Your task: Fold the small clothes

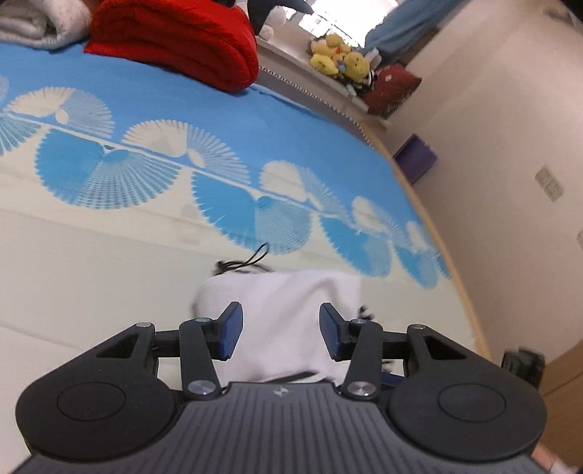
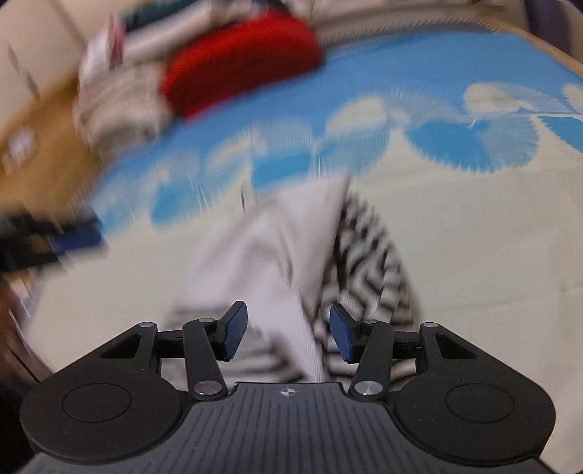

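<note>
A small white garment (image 1: 284, 291) lies on the cream and blue bed sheet (image 1: 109, 255), with a thin black cord (image 1: 251, 262) at its far edge. My left gripper (image 1: 278, 310) hovers over it, open, the blue pads apart and nothing pinched. In the blurred right wrist view the same garment shows a white fold (image 2: 269, 248) lying over a black-and-white striped part (image 2: 368, 262). My right gripper (image 2: 288, 310) is open above it, pads clear of the cloth. A dark blur at the left edge looks like the left gripper (image 2: 54, 237).
A folded red blanket (image 1: 182, 40) and a grey-white one (image 1: 40, 25) sit at the far end of the bed. Yellow plush toys (image 1: 339, 56) line a ledge behind. The bed's right edge (image 1: 437, 237) runs along a wall, with a purple box (image 1: 415, 160) on the floor.
</note>
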A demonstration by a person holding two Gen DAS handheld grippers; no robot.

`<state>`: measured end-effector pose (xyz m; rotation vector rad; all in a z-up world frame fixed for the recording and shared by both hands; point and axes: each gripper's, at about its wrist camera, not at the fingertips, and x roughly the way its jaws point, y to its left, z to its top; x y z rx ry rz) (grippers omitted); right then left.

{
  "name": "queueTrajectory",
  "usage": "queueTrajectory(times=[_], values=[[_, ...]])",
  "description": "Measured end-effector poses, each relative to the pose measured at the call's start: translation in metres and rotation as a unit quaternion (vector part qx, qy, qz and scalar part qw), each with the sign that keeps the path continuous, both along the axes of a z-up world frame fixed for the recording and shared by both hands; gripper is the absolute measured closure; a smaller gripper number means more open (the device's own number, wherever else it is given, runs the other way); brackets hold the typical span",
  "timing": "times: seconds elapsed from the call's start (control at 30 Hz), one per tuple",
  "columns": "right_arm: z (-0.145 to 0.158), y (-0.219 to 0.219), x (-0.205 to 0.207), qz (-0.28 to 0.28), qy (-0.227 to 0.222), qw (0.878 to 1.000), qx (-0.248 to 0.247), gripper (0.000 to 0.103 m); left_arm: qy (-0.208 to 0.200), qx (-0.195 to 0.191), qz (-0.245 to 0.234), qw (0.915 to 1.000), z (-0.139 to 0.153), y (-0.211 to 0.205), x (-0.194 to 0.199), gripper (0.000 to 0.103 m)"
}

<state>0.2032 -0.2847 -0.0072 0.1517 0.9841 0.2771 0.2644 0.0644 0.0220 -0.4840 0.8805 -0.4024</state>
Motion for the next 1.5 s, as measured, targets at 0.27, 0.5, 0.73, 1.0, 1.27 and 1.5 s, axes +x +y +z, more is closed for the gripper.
queueTrajectory(times=[0.27,0.5,0.73,1.0,1.27,1.5], values=[[0.034,-0.037,-0.028,-0.022,-0.078,0.993,0.081,0.098,0.021,0.038,-0.066,0.9968,-0.013,-0.032,-0.012,0.053],[0.041,-0.106,-0.063,-0.077,-0.070,0.994,0.040,0.098,0.029,0.058,-0.193,0.9791,-0.029,-0.105,-0.018,0.053],[-0.009,-0.093,-0.042,-0.052,0.033,0.997,-0.049,0.098,0.052,0.177,-0.285,0.9407,-0.083,-0.170,-0.032,0.051],[-0.039,-0.053,-0.025,-0.007,0.080,0.987,-0.138,0.098,0.030,0.165,-0.303,0.9380,-0.073,-0.149,-0.041,0.050],[-0.029,-0.065,-0.013,-0.035,0.087,0.992,-0.079,0.092,0.035,0.261,-0.367,0.8920,-0.118,-0.154,-0.059,0.046],[0.012,-0.107,0.000,-0.156,-0.037,0.982,0.100,0.076,0.045,0.146,-0.284,0.9464,-0.102,-0.094,-0.038,0.046]])
